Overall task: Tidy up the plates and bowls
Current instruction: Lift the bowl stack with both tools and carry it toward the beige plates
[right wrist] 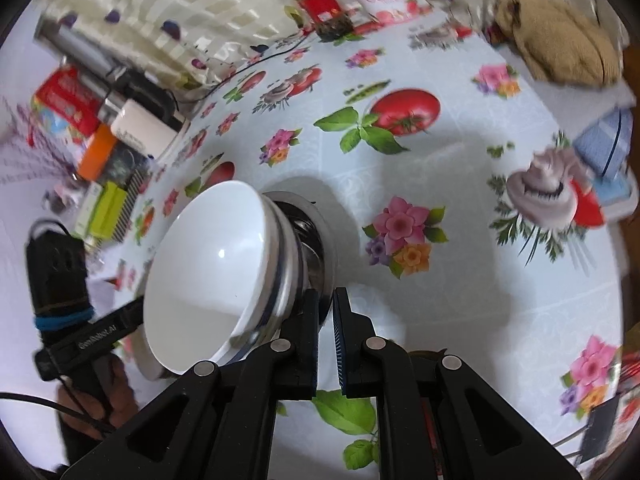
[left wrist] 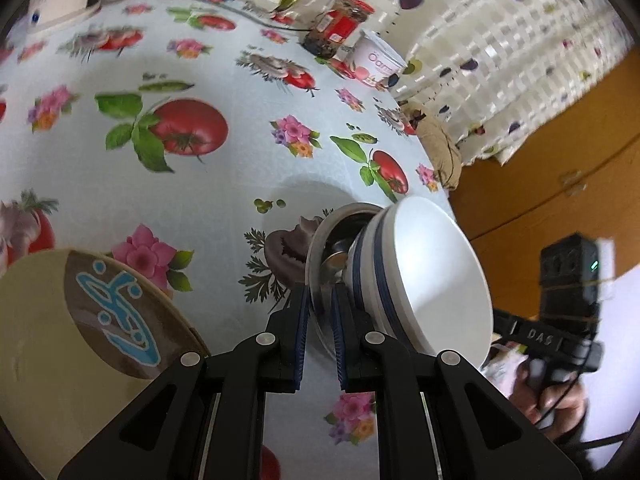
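A stack of white bowls with blue stripes [left wrist: 432,276] sits in a steel plate [left wrist: 320,240], held tilted above the flowered tablecloth. My left gripper [left wrist: 320,300] is shut on the plate's rim from one side. My right gripper [right wrist: 326,304] is shut on the same steel plate [right wrist: 320,236] from the opposite side, with the white bowls [right wrist: 208,276] to its left. A cream plate with a brown and blue pattern [left wrist: 108,312] lies on the table at lower left of the left wrist view.
A red-lidded jar [left wrist: 340,24] and a yoghurt tub [left wrist: 378,60] stand at the table's far edge by the curtain. A brown cloth [right wrist: 560,40] lies at the far right. Boxes and clutter [right wrist: 100,140] crowd the left side. A blue-and-white container [right wrist: 608,148] sits right.
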### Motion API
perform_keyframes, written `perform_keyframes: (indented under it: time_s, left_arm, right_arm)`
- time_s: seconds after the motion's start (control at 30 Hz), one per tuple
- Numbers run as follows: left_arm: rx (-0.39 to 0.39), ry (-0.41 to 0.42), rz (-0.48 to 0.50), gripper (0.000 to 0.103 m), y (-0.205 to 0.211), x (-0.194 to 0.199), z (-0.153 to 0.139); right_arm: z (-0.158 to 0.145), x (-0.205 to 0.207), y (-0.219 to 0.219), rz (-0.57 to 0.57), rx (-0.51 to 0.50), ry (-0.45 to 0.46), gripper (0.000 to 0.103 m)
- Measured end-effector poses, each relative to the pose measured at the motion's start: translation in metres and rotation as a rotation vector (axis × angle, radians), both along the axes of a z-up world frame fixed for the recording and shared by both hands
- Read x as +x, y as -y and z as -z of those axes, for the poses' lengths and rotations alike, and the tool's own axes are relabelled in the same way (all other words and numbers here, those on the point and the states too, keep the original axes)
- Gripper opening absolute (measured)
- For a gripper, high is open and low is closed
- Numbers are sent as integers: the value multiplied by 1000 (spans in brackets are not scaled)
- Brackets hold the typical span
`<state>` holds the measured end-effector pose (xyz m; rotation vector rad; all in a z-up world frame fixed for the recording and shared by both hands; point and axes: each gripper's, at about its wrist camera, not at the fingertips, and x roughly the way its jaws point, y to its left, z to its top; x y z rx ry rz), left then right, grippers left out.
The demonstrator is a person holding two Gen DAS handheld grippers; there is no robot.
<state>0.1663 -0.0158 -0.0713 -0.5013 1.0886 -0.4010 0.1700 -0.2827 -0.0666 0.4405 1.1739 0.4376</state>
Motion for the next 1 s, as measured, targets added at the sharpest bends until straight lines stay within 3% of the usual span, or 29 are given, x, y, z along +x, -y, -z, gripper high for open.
perform_keyframes:
  time_s: [0.1,0.4,0.6,1.0]
  left_arm:
    - [2,-3,4,11,0,3,0]
    - [-135,-59,-20,11,-14,7,11]
    - [-140,-76,-31,11,-14,6,12]
    - [-125,-72,-23,11,-8,0,8]
  right_arm:
    - [2,1,1,-8,30,-1,11]
    - [13,6,14,1,172,-41,10]
    - [11,4,19,3,216,-30,8]
    - [11,0,26,26,201,-42,7]
